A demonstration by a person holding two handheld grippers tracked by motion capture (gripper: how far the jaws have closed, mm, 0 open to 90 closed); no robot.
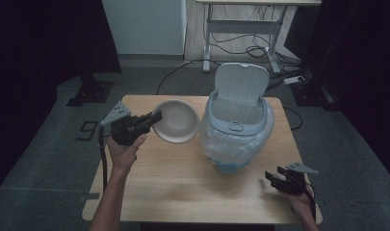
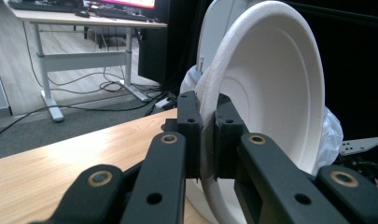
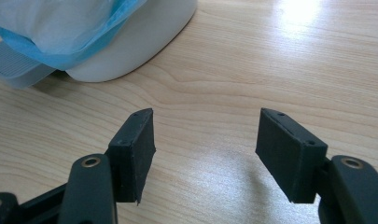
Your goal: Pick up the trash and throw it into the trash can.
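Note:
A white foam bowl (image 1: 175,121) is held tilted above the left part of the wooden table (image 1: 183,187), its hollow facing the camera. My left gripper (image 1: 154,119) is shut on the bowl's rim (image 2: 206,140), one jaw on each side of the thin wall. To the bowl's right stands a small white and blue bin (image 1: 237,130) lined with a clear bag, its lid (image 1: 241,83) flipped up. My right gripper (image 1: 275,177) rests low near the table's front right corner, open, with bare wood between its jaws (image 3: 205,156). The bin's base (image 3: 130,44) lies just ahead of it.
A white desk frame (image 1: 240,29) with loose cables stands on the grey floor behind the table. Dark curtains hang at both sides. The table's front middle is bare wood.

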